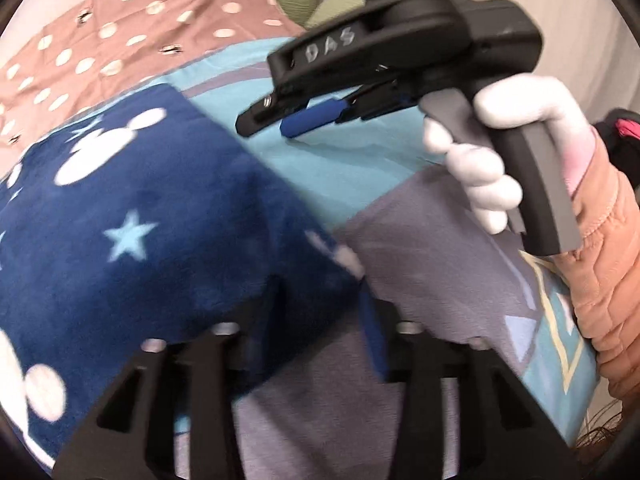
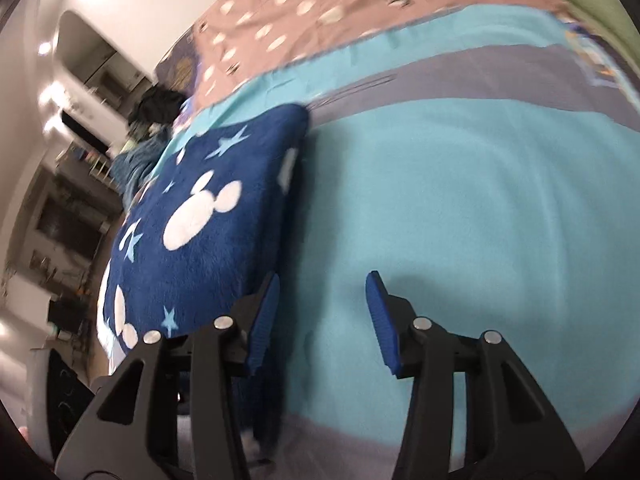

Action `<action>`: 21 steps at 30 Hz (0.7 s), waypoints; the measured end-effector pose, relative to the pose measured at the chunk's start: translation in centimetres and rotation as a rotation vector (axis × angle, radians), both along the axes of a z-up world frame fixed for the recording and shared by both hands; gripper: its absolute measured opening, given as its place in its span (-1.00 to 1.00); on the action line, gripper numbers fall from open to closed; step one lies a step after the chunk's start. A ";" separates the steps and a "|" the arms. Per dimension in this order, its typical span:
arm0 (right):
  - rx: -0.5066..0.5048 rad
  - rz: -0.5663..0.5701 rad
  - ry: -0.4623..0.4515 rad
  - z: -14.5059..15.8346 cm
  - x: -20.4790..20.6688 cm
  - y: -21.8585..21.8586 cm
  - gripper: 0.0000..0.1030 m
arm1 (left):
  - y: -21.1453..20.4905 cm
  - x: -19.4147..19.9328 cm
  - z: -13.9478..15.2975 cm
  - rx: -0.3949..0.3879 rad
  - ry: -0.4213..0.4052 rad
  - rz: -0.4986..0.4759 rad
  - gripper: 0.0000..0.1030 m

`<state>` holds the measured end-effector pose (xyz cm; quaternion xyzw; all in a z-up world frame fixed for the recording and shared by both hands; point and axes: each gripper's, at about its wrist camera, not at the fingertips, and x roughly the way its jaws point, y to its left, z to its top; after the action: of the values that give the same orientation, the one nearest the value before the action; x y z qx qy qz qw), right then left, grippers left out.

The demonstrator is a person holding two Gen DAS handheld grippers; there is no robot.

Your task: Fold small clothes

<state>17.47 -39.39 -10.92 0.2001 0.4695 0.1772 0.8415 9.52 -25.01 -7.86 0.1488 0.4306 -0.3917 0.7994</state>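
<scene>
Your navy fleece with the white mouse heads and stars lies bunched on the teal and grey bedspread, below the pink dotted sheet. Your left gripper sits at the fleece's right edge, too blurred to tell if it's pinching. Your right gripper is spread, nothing between the pads, just right of the fleece.

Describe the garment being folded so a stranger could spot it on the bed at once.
Start from the bed cover, a broad sheet of turquoise and grey bands. On its turquoise part, near the brown dotted cloth, lies the fleece garment. It alone is fluffy and dark navy, printed with white mouse-head shapes and pale blue stars.
</scene>
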 end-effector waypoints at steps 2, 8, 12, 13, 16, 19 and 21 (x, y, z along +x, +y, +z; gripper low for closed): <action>-0.056 0.025 -0.013 -0.5 0.6 1.2 -0.09 | 0.9 0.2 0.0 -0.027 0.023 0.009 -0.45; 0.143 0.105 -0.131 -0.6 0.4 1.5 -0.11 | 0.9 -0.5 -0.4 -0.033 0.015 -0.003 -0.49; 0.164 0.123 -0.140 -1.0 0.2 1.1 -0.11 | 1.5 -0.5 -0.6 -0.060 0.029 0.002 -0.44; 0.165 0.119 -0.122 -1.3 0.3 0.9 -0.10 | 1.6 -0.5 -0.7 -0.065 0.034 0.003 -0.43; 0.167 0.095 -0.089 -1.7 1.1 0.3 0.08 | 1.7 -0.1 -0.6 -0.070 0.046 0.004 -0.43; 0.214 0.069 -0.053 -2.1 2.5 0.1 0.07 | 1.7 -0.2 -0.4 -0.066 0.038 -0.009 -0.37; 0.235 0.053 -0.033 -2.2 3.2 0.0 0.07 | 1.0 -0.4 -0.3 -0.037 0.009 -0.026 -0.27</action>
<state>20.68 -39.38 -13.12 0.2820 0.4368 0.2566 0.8148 9.10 -24.05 -8.19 0.1376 0.4248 -0.4107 0.7949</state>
